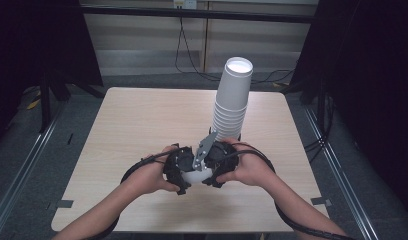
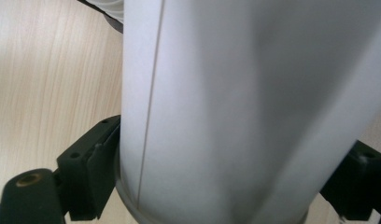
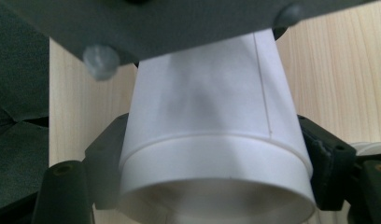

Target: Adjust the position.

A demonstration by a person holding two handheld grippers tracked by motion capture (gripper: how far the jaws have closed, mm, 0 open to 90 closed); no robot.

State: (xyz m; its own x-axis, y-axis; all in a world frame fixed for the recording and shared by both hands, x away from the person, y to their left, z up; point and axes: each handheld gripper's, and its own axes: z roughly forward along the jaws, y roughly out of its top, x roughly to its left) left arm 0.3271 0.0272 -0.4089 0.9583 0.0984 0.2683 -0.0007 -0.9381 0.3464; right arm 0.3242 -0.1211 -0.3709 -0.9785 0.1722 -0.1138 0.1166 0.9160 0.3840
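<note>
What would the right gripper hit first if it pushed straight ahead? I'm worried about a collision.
Probably the left gripper. The right gripper is shut on nested white paper cups and faces it across them; the grey plate lies just ahead. Depth is unclear.

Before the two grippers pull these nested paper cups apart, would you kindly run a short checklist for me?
1. Left gripper on the cup body: ok, jaws flank it on both sides.
2. Right gripper on the outer cup: ok, pads press its wall near the rim.
3. Two cups nested: ok, the right gripper view shows a step where the inner cup emerges.
4. Cup walls undented: cannot tell, shading is soft.
5. Tall cup stack upright and apart from the hands: ok, though close behind the right gripper.
6. Table space for setting a cup down: ok.
</note>
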